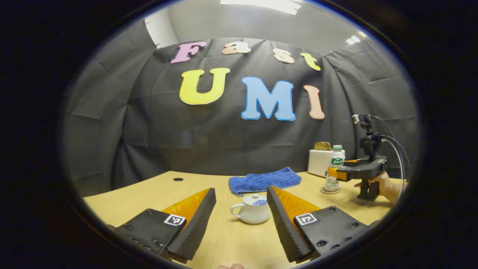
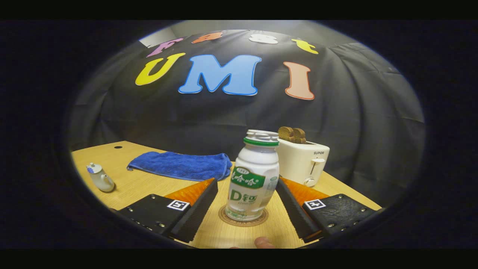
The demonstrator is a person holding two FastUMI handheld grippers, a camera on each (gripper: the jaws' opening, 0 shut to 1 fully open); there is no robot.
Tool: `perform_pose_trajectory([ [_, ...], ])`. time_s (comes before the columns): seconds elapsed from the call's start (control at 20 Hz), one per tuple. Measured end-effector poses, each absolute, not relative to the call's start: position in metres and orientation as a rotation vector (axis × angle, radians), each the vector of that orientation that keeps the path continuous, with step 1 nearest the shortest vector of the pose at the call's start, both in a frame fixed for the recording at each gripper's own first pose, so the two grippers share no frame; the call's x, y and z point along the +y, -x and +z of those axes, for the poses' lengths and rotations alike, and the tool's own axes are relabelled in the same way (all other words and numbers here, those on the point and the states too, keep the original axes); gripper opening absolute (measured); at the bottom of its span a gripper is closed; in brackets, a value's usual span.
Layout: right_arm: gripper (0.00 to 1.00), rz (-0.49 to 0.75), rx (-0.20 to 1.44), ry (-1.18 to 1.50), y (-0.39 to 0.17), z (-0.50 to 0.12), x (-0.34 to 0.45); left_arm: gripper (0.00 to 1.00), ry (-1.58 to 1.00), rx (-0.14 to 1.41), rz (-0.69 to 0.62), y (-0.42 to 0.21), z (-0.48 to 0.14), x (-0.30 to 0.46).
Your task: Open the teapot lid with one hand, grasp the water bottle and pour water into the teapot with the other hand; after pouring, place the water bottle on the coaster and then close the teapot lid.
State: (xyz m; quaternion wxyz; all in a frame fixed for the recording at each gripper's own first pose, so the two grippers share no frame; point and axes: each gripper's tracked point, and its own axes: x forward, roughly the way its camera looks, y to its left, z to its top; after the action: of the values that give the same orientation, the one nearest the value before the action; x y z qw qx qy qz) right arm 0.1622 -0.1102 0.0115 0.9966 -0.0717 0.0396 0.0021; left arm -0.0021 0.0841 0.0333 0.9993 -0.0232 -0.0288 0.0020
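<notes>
Two ribbed fingers of the left gripper sit closest in the left gripper view, spread wide with nothing between them. Just beyond their tips stands the teapot on the table, its lid on and its handle turned to the view's left. A blue towel lies behind it.

In the right gripper view the right gripper is also parted, its fingers flanking the water bottle without clearly pressing on it. That bottle stands upright on the coaster, with a toaster close behind. From the left gripper view, the same bottle is off to the right with the other gripper level with its middle.

My reading is that the task is at its start: lid to lift, bottle to grip. For the lid, the left fingers should come down centred over the small knob, then pinch it squarely so the lid rises straight and does not drag the pot. For the bottle, closing on the wide lower body should keep it steady when it is tipped.
</notes>
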Motion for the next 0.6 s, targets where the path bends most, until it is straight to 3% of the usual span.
perform_pose_trajectory([
  [0.3, 0.96, 0.049, 0.019, 0.139, -0.068, 0.024, -0.079, 0.99, 0.050, -0.043, -0.079, -0.002, 0.029, 0.033],
  [0.6, 0.96, 0.036, 0.020, 0.035, -0.035, 0.017, -0.043, 0.99, 0.091, -0.020, -0.092, 0.000, 0.013, -0.004],
])
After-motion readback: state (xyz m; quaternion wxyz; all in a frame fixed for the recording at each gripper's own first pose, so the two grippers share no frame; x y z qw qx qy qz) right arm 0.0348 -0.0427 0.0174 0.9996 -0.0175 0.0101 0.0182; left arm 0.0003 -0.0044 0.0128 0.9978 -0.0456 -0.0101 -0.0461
